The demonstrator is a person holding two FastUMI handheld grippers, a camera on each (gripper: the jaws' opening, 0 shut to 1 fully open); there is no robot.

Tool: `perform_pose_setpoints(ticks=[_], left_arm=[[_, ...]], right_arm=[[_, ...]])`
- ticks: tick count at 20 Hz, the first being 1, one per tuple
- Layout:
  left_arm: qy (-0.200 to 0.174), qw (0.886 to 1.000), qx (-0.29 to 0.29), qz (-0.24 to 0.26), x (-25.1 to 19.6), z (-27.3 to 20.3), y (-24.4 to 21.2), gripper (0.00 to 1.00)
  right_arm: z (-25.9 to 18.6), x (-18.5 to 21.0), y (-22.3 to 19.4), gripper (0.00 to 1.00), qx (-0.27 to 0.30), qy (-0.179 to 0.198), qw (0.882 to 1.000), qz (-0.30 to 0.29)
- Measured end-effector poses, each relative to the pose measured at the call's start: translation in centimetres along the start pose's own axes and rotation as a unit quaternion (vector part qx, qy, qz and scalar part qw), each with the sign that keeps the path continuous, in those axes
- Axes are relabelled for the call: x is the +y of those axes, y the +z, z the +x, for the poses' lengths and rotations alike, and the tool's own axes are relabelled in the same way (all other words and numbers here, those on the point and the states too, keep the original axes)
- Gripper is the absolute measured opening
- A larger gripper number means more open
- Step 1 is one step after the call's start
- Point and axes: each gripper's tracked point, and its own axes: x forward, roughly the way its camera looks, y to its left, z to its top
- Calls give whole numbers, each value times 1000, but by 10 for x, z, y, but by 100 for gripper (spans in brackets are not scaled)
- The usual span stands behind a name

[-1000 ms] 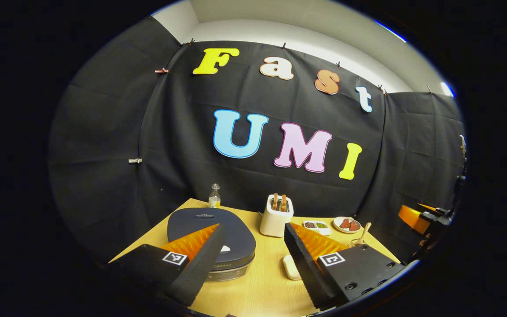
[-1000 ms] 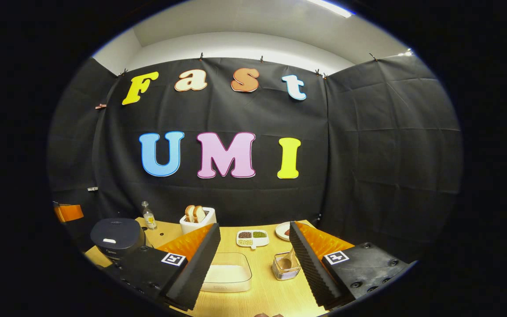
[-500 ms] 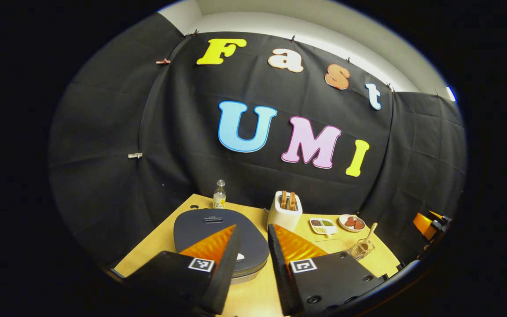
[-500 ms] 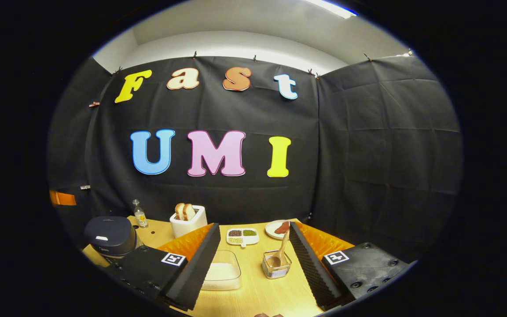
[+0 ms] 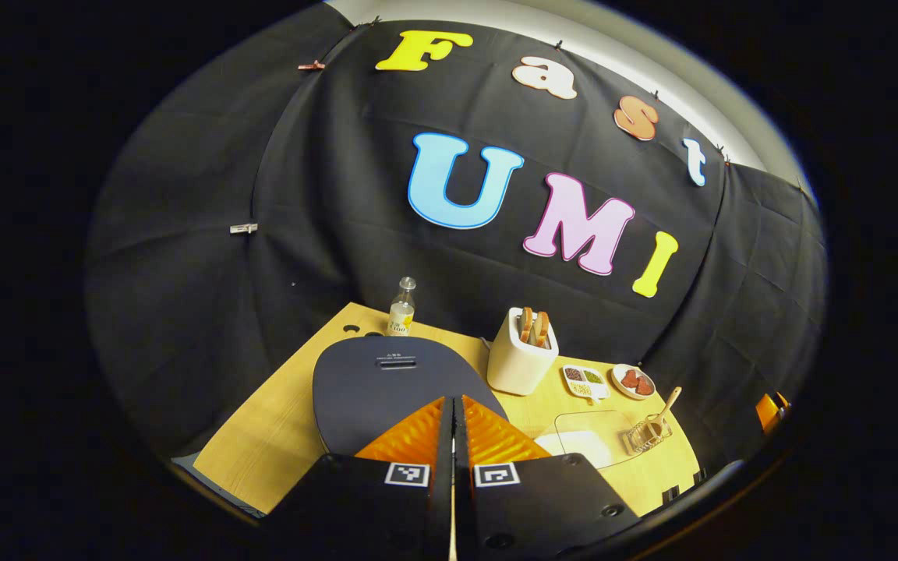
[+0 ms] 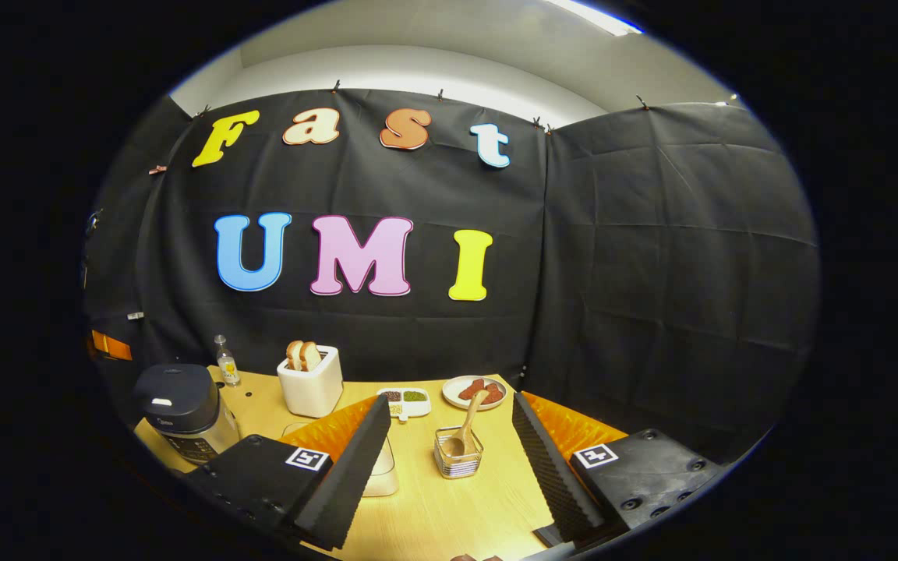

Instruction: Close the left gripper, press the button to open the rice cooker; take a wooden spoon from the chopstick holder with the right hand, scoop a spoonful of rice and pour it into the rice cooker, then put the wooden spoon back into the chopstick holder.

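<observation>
Under the left hand-held gripper (image 5: 453, 405), fingers pressed together, sits the dark rice cooker (image 5: 390, 378), lid down.

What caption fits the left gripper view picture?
Left gripper, fingers together, poised over the dark blue rice cooker's closed lid on the light wooden table.

One rice cooker (image 6: 178, 409) stood at the lower left of the right gripper view, and one small bottle (image 6: 224, 361) stood just behind it. One toaster (image 6: 310, 383) held two slices of bread (image 6: 302, 354). There was one divided dish (image 6: 407, 399) with three compartments, and one round plate (image 6: 475, 389). One clear container (image 5: 591, 438) sat at the lower right of the left gripper view. One chopstick holder (image 6: 457, 452) held one wooden spoon (image 6: 465, 430).
</observation>
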Motion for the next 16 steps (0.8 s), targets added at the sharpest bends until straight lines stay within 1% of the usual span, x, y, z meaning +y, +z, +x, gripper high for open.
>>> perform_pose_setpoints(ticks=[4,5,8,9,10,11,13,14,15,16], left_arm=[[16,999,44,-2,9,28,-29,6],[15,999,49,0,8,32,-34,6],[19,997,71,17,4,47,-55,6],[20,996,79,22,2,51,-62,8],[22,996,85,25,2,53,-67,6],[24,995,90,26,1,54,-72,6],[29,995,87,25,2,55,-73,6],[32,995,91,24,1,54,-77,9],[35,995,89,25,1,54,-78,6],[40,995,89,29,1,54,-79,7]], right_arm=[[0,-9,-7,98,12,-13,1000,0],[0,-10,-10,98,16,-14,1000,-1],[1,-12,-17,98,28,-16,999,-2],[1,-13,-18,98,32,-17,999,-3],[1,-13,-20,98,35,-17,999,-5],[2,-14,-22,98,37,-17,999,-8],[3,-16,-24,98,41,-17,999,-11],[3,-18,-26,98,43,-17,999,-10],[3,-19,-27,98,45,-17,999,-9],[5,-19,-29,98,48,-16,999,-8]])
